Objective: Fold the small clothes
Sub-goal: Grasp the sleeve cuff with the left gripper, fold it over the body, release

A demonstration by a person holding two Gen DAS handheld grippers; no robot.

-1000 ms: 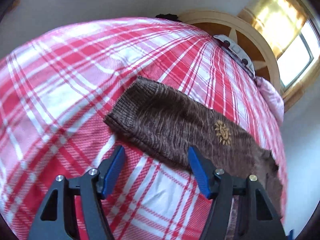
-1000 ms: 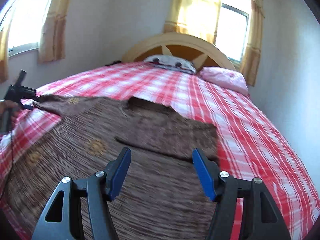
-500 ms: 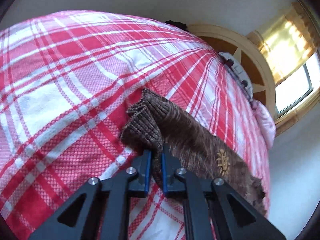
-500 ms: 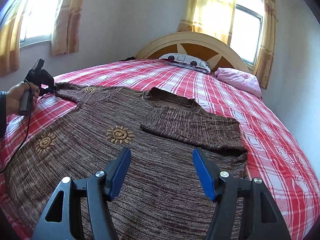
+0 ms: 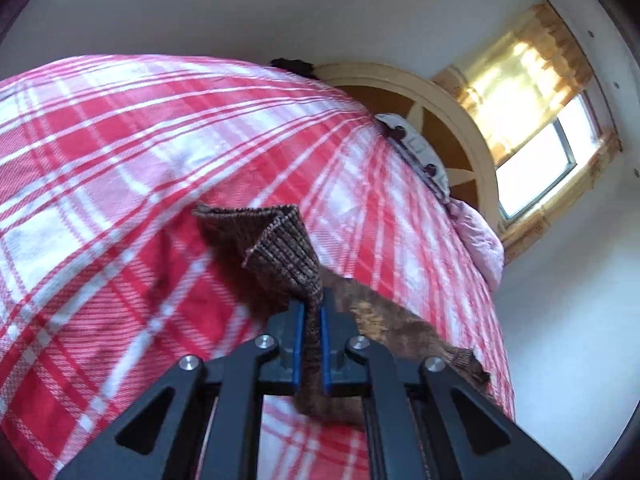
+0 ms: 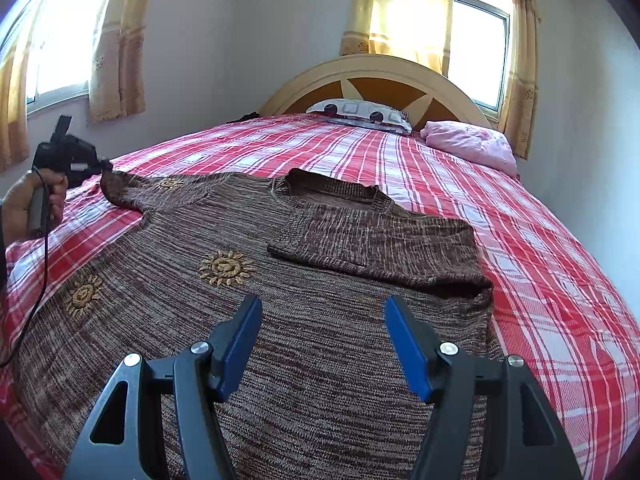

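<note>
A brown knitted sweater with golden sun motifs lies flat on the red plaid bed. Its right sleeve is folded across the chest. My left gripper is shut on the cuff of the left sleeve and holds it raised off the bedspread. In the right wrist view the same left gripper shows at the far left, in a hand, pinching the sleeve end. My right gripper hovers open over the sweater's lower body, nothing between its blue pads.
The red and white plaid bedspread covers a wide bed. A patterned pillow and a pink bundle lie against the round wooden headboard. Curtained windows stand behind. A cable hangs from the left gripper.
My left gripper went from open beside the sleeve to shut on its cuff, then lifted it off the bed. The right gripper sank slightly over the sweater, still open.
</note>
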